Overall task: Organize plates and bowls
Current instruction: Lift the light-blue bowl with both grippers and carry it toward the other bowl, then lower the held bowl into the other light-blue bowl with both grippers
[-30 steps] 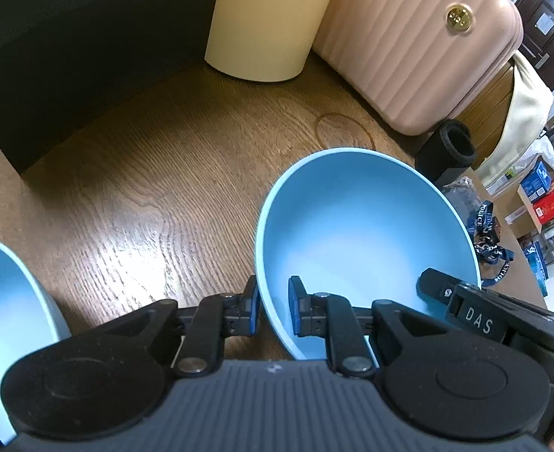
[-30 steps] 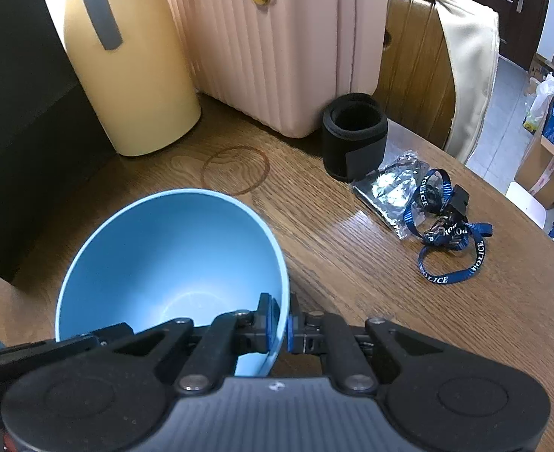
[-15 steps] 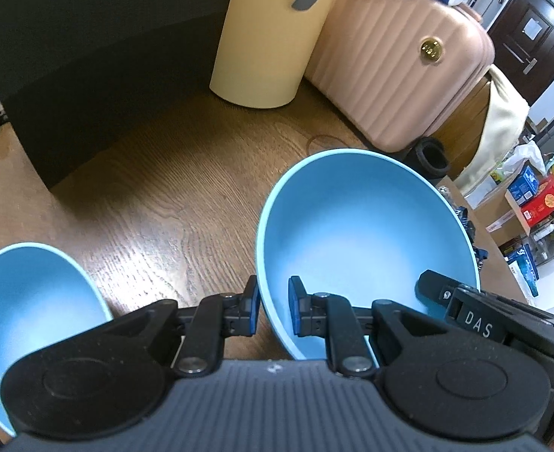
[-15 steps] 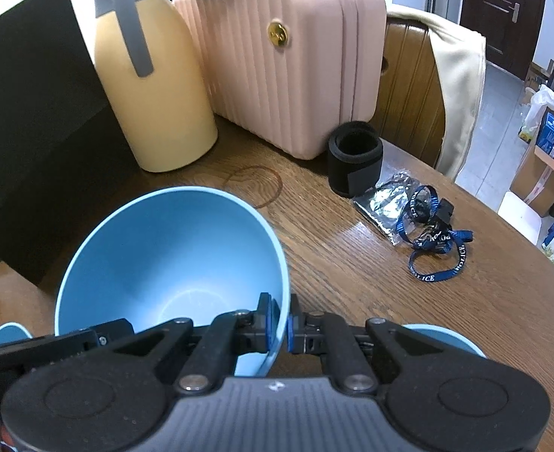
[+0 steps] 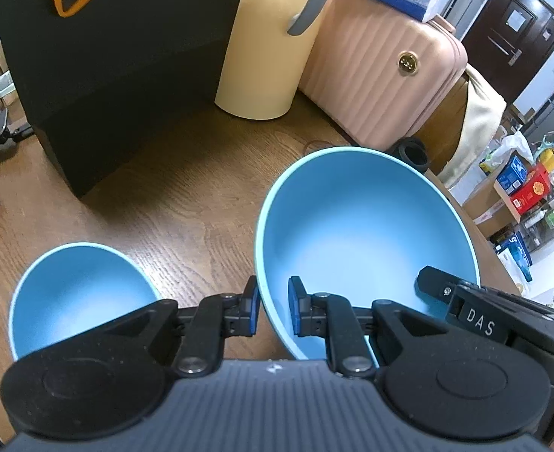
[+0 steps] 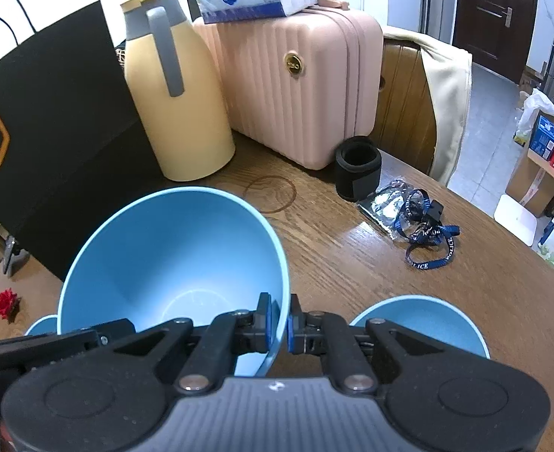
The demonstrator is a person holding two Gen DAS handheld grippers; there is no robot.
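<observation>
- Left wrist view: left tool (image 5: 273, 310) clamps the large blue bowl (image 5: 363, 233); a smaller bowl (image 5: 77, 290) at 8 o'clock.
- Right wrist view alone shows the lanyard (image 6: 424, 233) at 3 o'clock; right tool (image 6: 279, 322) pinches the same rim.

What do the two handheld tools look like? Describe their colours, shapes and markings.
Both look alike. The left tool has a dark ribbed body, two round black discs at its sides, black linkage arms with silver pivot pins, and blue pads on its fingertips. The right tool has the same build. Seen from the left camera, its side carries white letters "DAS".
</observation>
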